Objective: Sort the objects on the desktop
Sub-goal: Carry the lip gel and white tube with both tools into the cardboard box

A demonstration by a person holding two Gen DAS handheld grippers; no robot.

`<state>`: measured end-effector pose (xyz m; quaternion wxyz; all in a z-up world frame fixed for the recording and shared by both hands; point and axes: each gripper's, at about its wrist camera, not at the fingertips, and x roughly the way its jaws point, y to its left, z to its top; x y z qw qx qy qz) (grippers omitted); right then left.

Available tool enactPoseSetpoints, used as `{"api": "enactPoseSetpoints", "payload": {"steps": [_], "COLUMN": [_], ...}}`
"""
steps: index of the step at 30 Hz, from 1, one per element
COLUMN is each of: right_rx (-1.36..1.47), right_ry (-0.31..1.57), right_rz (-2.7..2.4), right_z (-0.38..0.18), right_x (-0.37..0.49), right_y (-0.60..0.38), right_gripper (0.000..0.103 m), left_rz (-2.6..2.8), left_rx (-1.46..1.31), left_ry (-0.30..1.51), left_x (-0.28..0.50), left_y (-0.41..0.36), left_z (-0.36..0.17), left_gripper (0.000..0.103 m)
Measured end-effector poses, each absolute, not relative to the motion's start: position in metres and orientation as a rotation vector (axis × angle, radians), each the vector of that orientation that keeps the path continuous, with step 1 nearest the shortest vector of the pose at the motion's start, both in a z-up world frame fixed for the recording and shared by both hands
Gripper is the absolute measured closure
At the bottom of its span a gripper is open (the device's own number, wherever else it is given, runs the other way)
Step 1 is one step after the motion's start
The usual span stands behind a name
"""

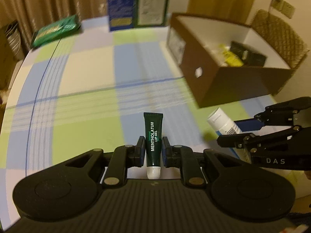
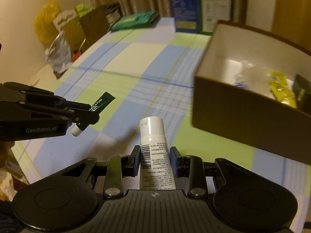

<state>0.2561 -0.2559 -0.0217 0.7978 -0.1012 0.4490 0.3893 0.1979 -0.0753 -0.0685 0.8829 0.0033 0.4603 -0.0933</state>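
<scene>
My left gripper point(image 1: 153, 150) is shut on a dark green lip gel tube point(image 1: 154, 136) with a white cap, held above the checked tablecloth. The same gripper point(image 2: 85, 114) and tube point(image 2: 101, 102) show at the left of the right wrist view. My right gripper point(image 2: 155, 160) is shut on a white tube point(image 2: 155, 147) with a barcode, cap pointing away from me. That white tube point(image 1: 223, 123) and the right gripper point(image 1: 246, 134) also appear at the right of the left wrist view. A brown cardboard box point(image 1: 229, 85) lies ahead to the right, holding a yellow packet point(image 1: 232, 57) and a dark box.
A blue and green carton point(image 1: 136, 3) stands at the table's far edge, and a flat green packet point(image 1: 56, 30) lies at the far left. A wicker chair point(image 1: 279, 35) stands behind the box. Bags and clutter point(image 2: 58, 38) sit beyond the table's left edge.
</scene>
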Motion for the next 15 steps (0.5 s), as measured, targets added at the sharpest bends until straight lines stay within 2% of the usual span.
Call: {"api": "enactPoseSetpoints", "payload": {"steps": [15], "right_rx": [-0.088], "right_ry": [0.814], "right_rz": [0.687], "right_z": [0.047], "right_x": [0.304], "right_y": [-0.369], "right_gripper": [0.074], "left_rz": [-0.321], "left_rx": [0.023], "left_ry": [0.812], "left_x": [0.227], "left_y": [-0.159], "left_z": [-0.013], "left_gripper": [0.09]}}
